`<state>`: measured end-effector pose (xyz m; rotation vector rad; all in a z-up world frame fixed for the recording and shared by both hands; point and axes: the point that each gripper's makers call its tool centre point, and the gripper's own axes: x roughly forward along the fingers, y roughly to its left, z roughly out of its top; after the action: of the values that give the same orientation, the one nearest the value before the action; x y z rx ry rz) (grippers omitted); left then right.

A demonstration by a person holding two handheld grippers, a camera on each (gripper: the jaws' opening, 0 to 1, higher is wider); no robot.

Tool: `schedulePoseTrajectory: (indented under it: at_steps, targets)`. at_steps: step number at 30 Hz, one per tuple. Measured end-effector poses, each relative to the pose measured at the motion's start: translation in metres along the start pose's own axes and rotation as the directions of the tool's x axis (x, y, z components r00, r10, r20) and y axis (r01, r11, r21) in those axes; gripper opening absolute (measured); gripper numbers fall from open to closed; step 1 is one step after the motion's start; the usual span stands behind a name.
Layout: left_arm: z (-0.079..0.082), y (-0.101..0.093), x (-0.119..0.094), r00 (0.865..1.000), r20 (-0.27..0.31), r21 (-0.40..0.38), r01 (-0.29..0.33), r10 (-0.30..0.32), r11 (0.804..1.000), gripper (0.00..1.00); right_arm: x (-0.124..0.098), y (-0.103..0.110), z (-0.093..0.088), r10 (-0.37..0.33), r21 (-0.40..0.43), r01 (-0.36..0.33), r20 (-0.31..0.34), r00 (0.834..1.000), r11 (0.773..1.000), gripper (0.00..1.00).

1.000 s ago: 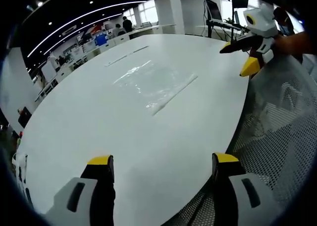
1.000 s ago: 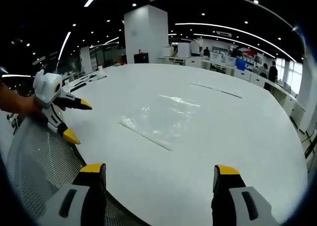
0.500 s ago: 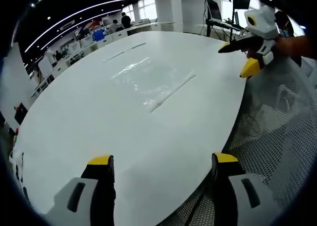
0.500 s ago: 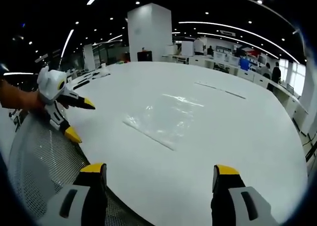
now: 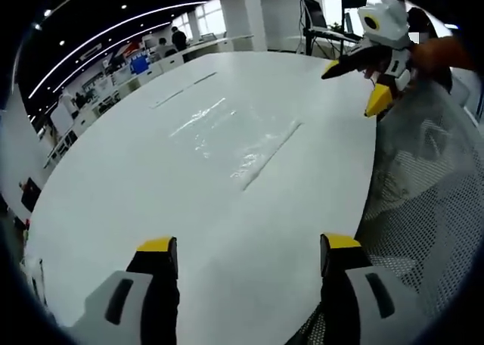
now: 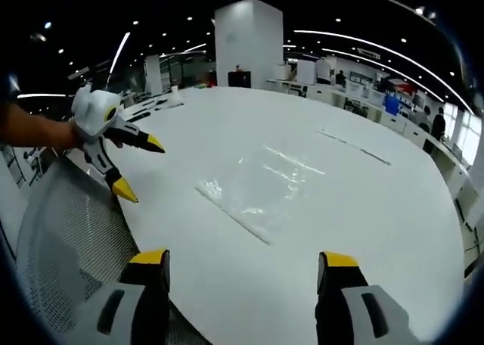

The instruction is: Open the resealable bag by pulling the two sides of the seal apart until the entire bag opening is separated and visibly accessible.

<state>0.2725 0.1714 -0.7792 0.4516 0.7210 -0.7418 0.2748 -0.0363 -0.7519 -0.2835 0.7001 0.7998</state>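
Note:
A clear resealable bag (image 5: 227, 133) (image 6: 261, 190) lies flat on the white table (image 5: 151, 194) (image 6: 363, 209), its seal strip (image 5: 271, 154) (image 6: 231, 216) along the near edge. My left gripper (image 5: 249, 256) hangs open over the near table edge, well short of the bag, nothing between its yellow-tipped jaws. In the right gripper view the same gripper (image 6: 138, 167) appears at left, held by a hand, jaws apart. My right gripper (image 6: 243, 268) is open too, back from the bag. From the left gripper view the right gripper (image 5: 355, 84) sits at upper right, also spread.
A grey mesh chair back (image 5: 423, 209) (image 6: 68, 231) stands against the table's near edge between the two grippers. Thin strips (image 5: 181, 91) (image 6: 355, 144) lie on the table beyond the bag. Desks, monitors and people fill the office behind.
Both views have shifted slightly as the hands moved; the bag lies where it was. Both grippers stay open and apart from it.

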Motion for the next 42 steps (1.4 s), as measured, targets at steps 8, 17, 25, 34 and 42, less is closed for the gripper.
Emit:
schedulePoseTrajectory:
  at_steps: [8,17,25,34,42]
  targets:
    - [0.004,-0.007,0.008,1.000,-0.005,0.039,0.029,-0.028,0.999,0.68,0.021,0.003,0.001,0.090,-0.133,-0.099,-0.065,0.994,0.986,0.54]
    - [0.010,-0.009,0.011,0.999,-0.004,0.044,0.054,-0.054,0.998,0.61,0.039,0.005,0.005,0.138,-0.168,-0.152,-0.091,0.986,0.974,0.43]
    - [0.016,-0.012,0.013,0.998,-0.005,0.064,0.070,-0.070,0.995,0.55,0.055,0.003,0.013,0.168,-0.195,-0.186,-0.104,0.980,0.963,0.34]
    - [0.023,-0.015,0.014,0.997,0.005,0.085,0.077,-0.077,0.993,0.52,0.076,-0.004,0.006,0.175,-0.191,-0.205,-0.161,0.971,0.960,0.21]
    - [0.026,-0.012,0.014,0.997,0.004,0.085,0.076,-0.077,0.993,0.51,0.088,-0.010,0.001,0.182,-0.171,-0.221,-0.219,0.959,0.960,0.16]
